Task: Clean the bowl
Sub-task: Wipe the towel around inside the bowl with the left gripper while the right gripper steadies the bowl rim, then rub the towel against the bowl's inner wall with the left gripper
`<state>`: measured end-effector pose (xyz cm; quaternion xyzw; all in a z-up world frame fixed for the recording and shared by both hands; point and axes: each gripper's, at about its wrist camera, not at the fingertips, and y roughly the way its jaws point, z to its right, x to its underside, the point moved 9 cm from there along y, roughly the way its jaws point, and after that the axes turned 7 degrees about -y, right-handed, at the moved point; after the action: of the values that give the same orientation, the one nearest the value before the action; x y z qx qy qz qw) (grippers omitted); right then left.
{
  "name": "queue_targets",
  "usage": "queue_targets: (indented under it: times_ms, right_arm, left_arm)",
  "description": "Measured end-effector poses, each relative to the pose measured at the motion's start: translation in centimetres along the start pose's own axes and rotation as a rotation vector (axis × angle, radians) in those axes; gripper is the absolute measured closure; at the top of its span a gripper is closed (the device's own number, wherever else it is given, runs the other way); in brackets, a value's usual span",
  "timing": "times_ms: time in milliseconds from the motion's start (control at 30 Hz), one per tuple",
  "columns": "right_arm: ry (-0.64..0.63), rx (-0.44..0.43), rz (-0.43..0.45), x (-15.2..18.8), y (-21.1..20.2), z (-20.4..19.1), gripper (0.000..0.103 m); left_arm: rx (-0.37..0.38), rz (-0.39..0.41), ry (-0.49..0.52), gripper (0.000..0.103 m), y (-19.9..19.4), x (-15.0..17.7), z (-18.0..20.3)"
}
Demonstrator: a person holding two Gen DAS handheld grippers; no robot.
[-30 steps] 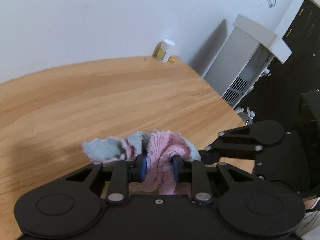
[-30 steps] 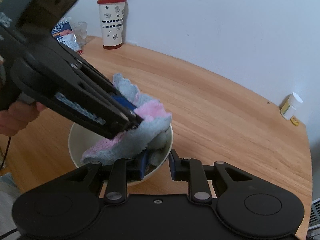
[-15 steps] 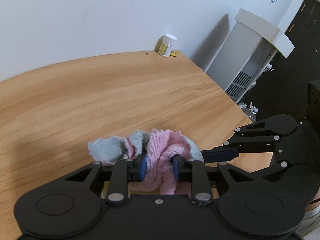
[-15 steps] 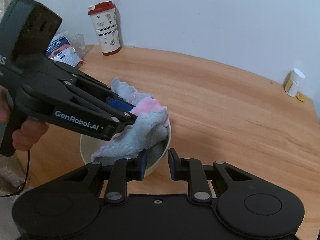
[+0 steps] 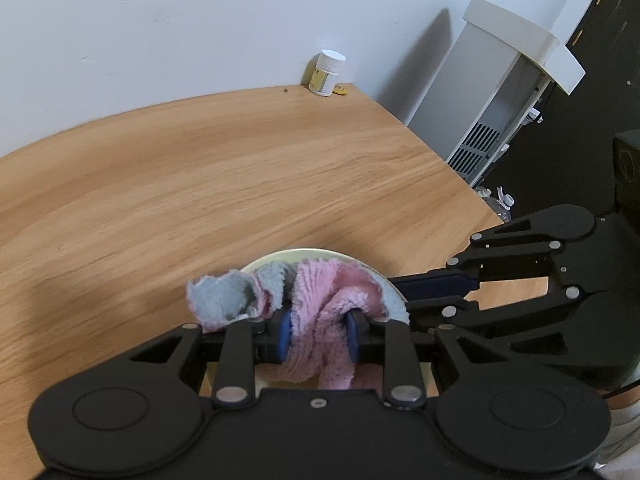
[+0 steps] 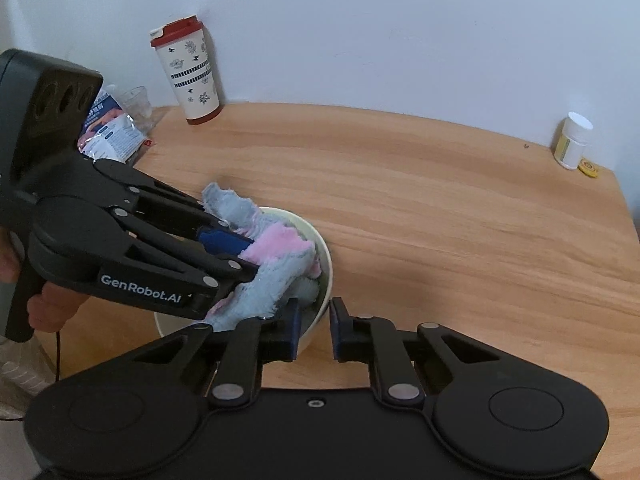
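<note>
A cream bowl [image 6: 325, 268] sits on the wooden table near its front edge; its rim also shows in the left wrist view [image 5: 304, 254]. My left gripper [image 5: 318, 334] is shut on a pink and grey-blue cloth [image 5: 324, 304] and presses it into the bowl; the cloth also shows in the right wrist view [image 6: 276, 264]. My right gripper [image 6: 314, 330] has its jaws on either side of the bowl's near rim, gripping it. It shows in the left wrist view [image 5: 404, 292] reaching in from the right.
A red-lidded patterned tumbler [image 6: 188, 72] and a plastic packet [image 6: 110, 136] stand at the back left. A small white pill bottle [image 6: 572, 140] stands at the back right corner, also in the left wrist view [image 5: 328, 74]. A white appliance [image 5: 504, 92] stands beyond the table's right edge.
Both grippers have shifted with the bowl and cloth; the bowl rim has come into the left wrist view. The cloth has turned a little inside the bowl. Grips unchanged.
</note>
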<state>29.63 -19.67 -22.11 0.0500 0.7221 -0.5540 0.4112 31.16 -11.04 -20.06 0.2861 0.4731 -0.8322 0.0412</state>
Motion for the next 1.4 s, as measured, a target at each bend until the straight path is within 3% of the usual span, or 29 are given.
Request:
queue_targets:
  times_ms: [433,733,1100,1333,1400]
  right_arm:
    - [-0.021,-0.004,0.011,-0.1,-0.1,0.4,0.088]
    - [0.061,-0.006,-0.019,0.1,-0.1,1.2,0.098]
    - [0.008,-0.003,-0.087,-0.6,1.0,0.0,0.094]
    - [0.134,-0.155,-0.081,-0.6,2.5,1.3,0.089]
    - [0.088,-0.15,-0.103,-0.5,2.9,1.1,0.085]
  left_arm:
    - [0.037,0.001,0.029,0.078,-0.3,-0.2,0.1]
    - [-0.01,-0.083,0.255,0.076,0.1,2.5,1.8]
    - [-0.06,-0.172,0.504,0.073,1.0,4.1,3.8]
    - [-0.077,-0.204,0.55,0.072,0.7,4.7,3.6]
    - [-0.075,-0.206,0.554,0.072,0.7,4.7,3.6]
